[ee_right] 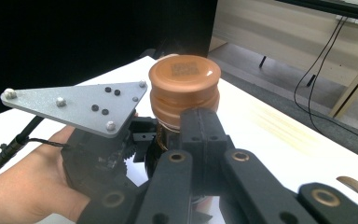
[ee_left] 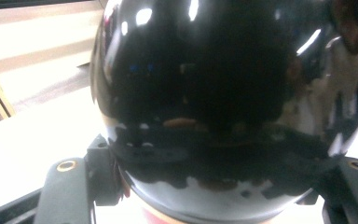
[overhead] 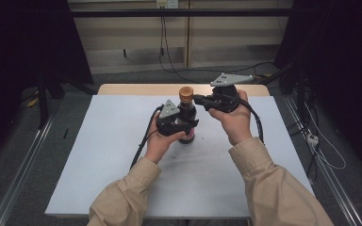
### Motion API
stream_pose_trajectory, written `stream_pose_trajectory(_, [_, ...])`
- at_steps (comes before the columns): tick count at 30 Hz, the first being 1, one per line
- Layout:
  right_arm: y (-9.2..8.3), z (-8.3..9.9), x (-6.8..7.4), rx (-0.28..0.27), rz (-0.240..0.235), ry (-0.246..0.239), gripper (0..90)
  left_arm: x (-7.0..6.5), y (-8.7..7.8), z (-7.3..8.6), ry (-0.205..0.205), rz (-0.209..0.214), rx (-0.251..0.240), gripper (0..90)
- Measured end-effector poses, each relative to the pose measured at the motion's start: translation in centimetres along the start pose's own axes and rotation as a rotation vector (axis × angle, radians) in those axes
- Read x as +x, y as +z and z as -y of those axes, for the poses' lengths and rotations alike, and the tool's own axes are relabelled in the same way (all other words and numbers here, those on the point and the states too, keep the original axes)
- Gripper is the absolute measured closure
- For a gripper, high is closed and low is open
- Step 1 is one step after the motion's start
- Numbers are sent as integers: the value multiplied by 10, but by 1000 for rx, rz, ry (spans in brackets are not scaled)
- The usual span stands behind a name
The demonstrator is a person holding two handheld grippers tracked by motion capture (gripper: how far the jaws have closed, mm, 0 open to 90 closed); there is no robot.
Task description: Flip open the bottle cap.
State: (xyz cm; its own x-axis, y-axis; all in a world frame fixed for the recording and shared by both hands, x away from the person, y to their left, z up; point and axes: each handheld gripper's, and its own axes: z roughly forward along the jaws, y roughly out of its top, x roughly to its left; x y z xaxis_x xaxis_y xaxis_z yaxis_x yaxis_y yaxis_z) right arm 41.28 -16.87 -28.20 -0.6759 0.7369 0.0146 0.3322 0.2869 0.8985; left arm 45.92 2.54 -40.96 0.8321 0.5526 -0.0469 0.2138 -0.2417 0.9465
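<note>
A dark glossy bottle [overhead: 187, 121] with a brown cap [overhead: 186, 93] stands upright on the white table top [overhead: 122, 165]. My left gripper [overhead: 181, 127] is shut on the bottle's body, one jaw on each side; in the left gripper view the bottle [ee_left: 223, 84] sits between my left gripper's [ee_left: 219, 186] jaws. My right gripper [overhead: 197, 99] comes in from the right at cap height. Its jaws are shut together, and the tip of my right gripper [ee_right: 200, 126] sits against the neck just under the cap [ee_right: 185, 77]. Nothing is held in it.
A strip of bare wood [overhead: 136, 88] shows along the table's far edge. Metal rails [overhead: 23, 165] run along the floor on both sides. Cables [overhead: 320, 146] lie on the floor to the right. Black curtains hang at left and right.
</note>
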Motion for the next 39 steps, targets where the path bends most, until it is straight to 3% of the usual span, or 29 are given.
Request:
stream_pose_trajectory(13, [-2,-6,0,-16,-6,-6,900,1,0,0,5,0,1,307])
stream_pose_trajectory(25, [2,-4,-3,33,9,-18,900,0,1,0,-3,-1,-3,307])
stream_pose_trajectory(28, [2,-5,-3,10,-3,-11,900,1,0,0,0,-1,1,308])
stream_pose_trajectory(39, [2,-12,0,14,6,-19,900,0,0,0,0,-4,3,308])
